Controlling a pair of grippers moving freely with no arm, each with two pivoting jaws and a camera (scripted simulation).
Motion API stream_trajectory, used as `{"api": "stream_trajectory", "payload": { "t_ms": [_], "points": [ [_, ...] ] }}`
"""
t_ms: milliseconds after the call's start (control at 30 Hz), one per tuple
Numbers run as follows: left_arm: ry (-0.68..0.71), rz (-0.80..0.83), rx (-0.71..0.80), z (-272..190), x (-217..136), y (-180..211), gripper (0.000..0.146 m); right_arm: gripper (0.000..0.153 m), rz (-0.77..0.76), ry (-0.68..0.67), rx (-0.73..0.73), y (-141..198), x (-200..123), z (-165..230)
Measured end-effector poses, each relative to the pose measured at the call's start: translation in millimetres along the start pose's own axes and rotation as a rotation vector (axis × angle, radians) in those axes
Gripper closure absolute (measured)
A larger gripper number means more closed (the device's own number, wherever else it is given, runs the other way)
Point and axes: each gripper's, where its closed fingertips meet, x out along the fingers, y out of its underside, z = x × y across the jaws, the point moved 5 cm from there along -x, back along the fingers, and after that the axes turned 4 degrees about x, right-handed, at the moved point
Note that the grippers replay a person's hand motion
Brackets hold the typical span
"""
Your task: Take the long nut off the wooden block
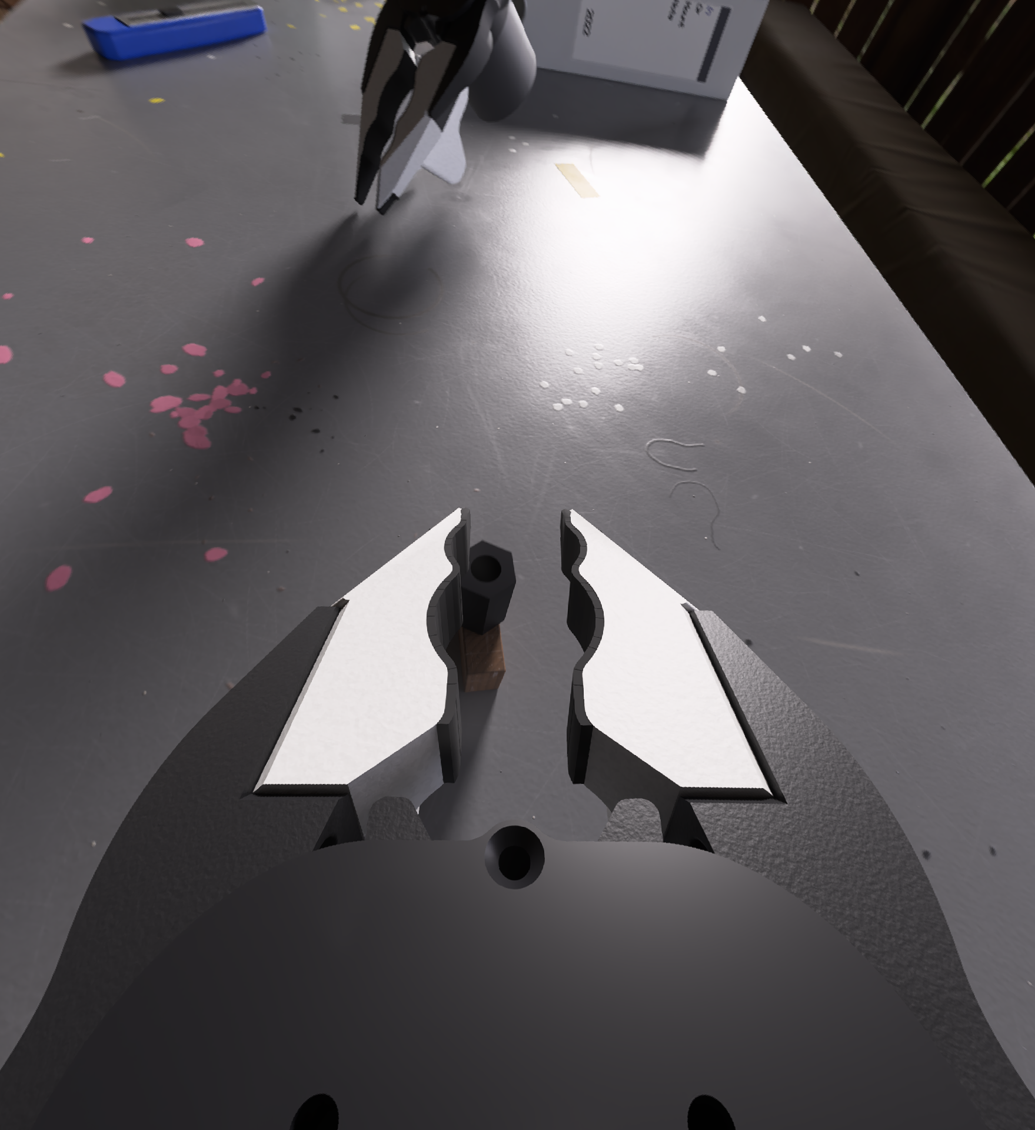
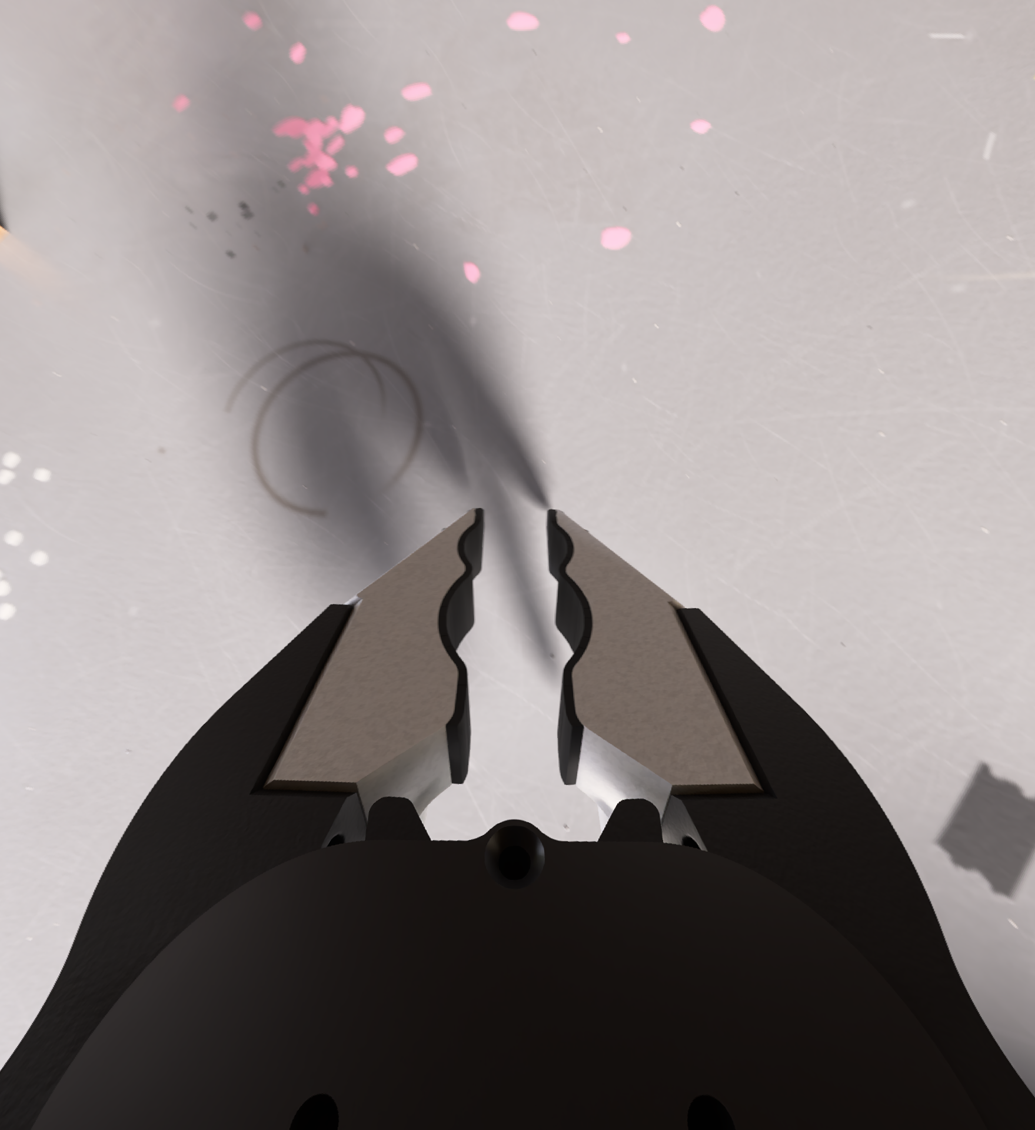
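1. The left gripper (image 1: 513, 520) has its jaws wide apart, with the task's things standing in the gap between them; the jaws hold nothing.
2. The black hexagonal long nut (image 1: 485, 584) stands upright on the small brown wooden block (image 1: 483, 663). It is close against the left jaw, perhaps touching it, and well apart from the right jaw.
3. The block rests on the grey scratched bench (image 1: 625, 293), which carries pink paint spots (image 1: 200, 406) at 10 o'clock from the nut and white dots (image 1: 594, 379) at 1 o'clock.
4. The right gripper (image 1: 377, 199) shows in the left wrist view at 12 o'clock, far from the nut, pointing down above the bench. In its own view the right gripper (image 2: 515, 513) has the jaws narrowly apart and empty, with only the bench surface between them.
5. At 11 o'clock on the far bench lies a blue flat plastic tool (image 1: 175, 30). At 1 o'clock stands a white cardboard box (image 1: 655, 43).
6. Near the box a small beige tape strip (image 1: 576, 180) lies flat on the bench.
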Motion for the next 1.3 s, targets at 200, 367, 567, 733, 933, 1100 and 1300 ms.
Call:
{"api": "stream_trajectory", "payload": {
  "t_ms": [200, 367, 567, 733, 933, 1100, 1300],
  "points": [
    [-0.096, -0.04, -0.038, 3.3, -3.0, 20.4, 0.117, 0.119, -0.006, -0.057, -0.088, -22.4, 12.1, 16.9],
    [-0.137, -0.061, -0.069, 1.8, 3.1, 31.2, 0.118, 0.12, 0.038, -0.089, -0.169, -39.0, 22.9, 12.7],
    [-0.141, -0.052, -0.061, 3.4, 9.9, 28.9, 0.124, 0.119, 0.063, -0.117, -0.232, -60.1, 44.2, 6.8],
    [-0.092, -0.076, -0.137, 10.0, 13.2, 26.2, 0.125, 0.143, 0.141, -0.129, -0.229, -64.2, 63.6, -4.0],
    [-0.021, -0.12, -0.184, 11.7, 10.4, 24.5, 0.125, 0.148, 0.133, -0.153, -0.178, -45.3, 47.0, 2.0],
    [-0.014, -0.124, -0.154, 8.3, 10.0, 23.7, 0.125, 0.147, 0.091, -0.155, -0.15, -22.9, 29.1, 15.8],
    [-0.016, -0.134, -0.119, 4.8, 8.7, 22.6, 0.125, 0.131, -0.003, -0.075, -0.113, -22.4, 4.7, 5.0]
  ]
}}
